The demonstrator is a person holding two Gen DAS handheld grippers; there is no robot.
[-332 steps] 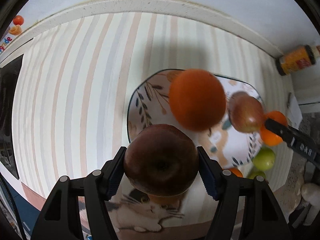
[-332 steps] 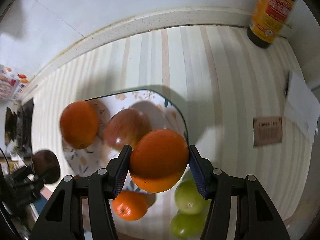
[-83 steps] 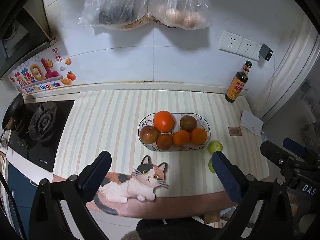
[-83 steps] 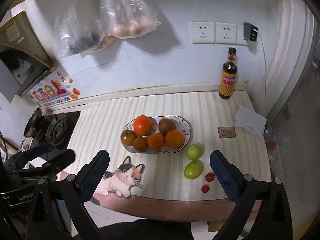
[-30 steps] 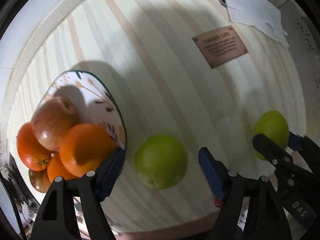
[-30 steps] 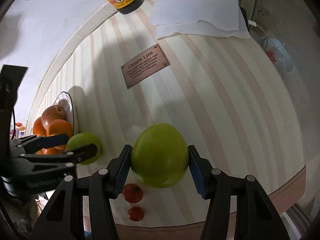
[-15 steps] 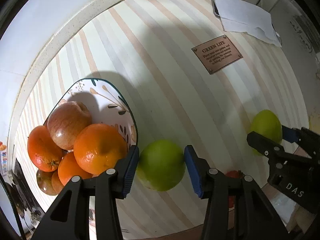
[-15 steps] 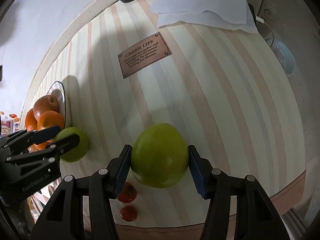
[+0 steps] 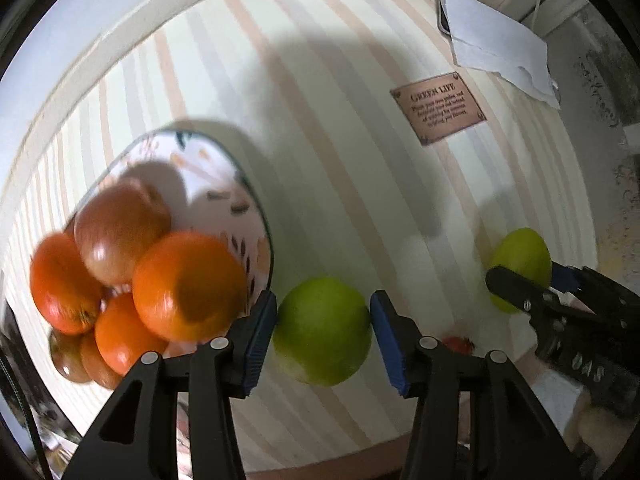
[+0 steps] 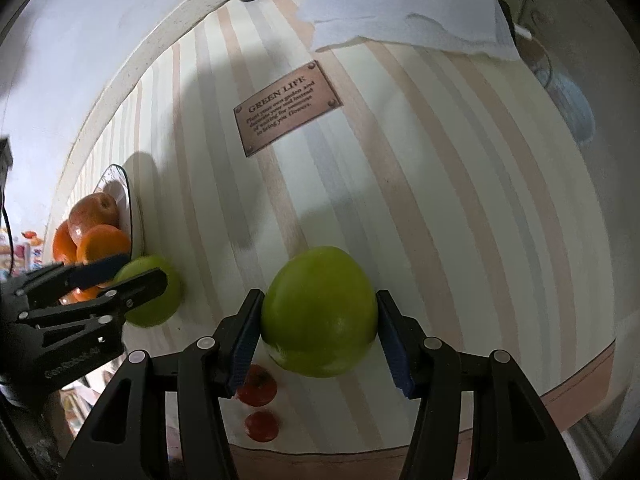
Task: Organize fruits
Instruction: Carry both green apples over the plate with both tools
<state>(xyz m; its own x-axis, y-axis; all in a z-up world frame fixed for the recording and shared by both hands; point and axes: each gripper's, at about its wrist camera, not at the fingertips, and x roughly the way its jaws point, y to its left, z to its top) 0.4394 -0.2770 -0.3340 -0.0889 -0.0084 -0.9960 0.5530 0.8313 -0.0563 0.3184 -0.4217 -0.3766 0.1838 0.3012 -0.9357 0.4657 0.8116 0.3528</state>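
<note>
Item 1, far left: patterned plate (image 9: pixel 256 216), loaded with oranges (image 9: pixel 188 284) and reddish apples (image 9: pixel 120 232); no green fruit is seen on it.

Item 2, just right of the plate rim: left green apple (image 9: pixel 322 330), enclosed by the left tongs (image 9: pixel 323 328). A second ago the blue pads stood wide of this apple; half a second ago they had narrowed; now both pads are pressed against its sides, so it is judged clamped. The plate appears blurred in the left wrist view, and the apple is judged to be just leaving the striped worktop (image 9: pixel 340 128), though lift cannot be confirmed.

Item 3, right of centre: right green apple (image 10: pixel 320 312), gripped between the pads of the right tongs (image 10: pixel 319 330), as it was a second ago. More worktop is now seen around it, which suggests it is being raised.

Item 4, below the right apple: two small red fruits (image 10: pixel 258 390), left on the worktop, not yet handled.

Meaning for the task: both green apples are now secured together; carriage to the plate is judged next, the left apple having the shorter way to go.

Item 5, far right, unrelated: brown plaque (image 10: pixel 288 106), white paper (image 10: pixel 404 8).
</note>
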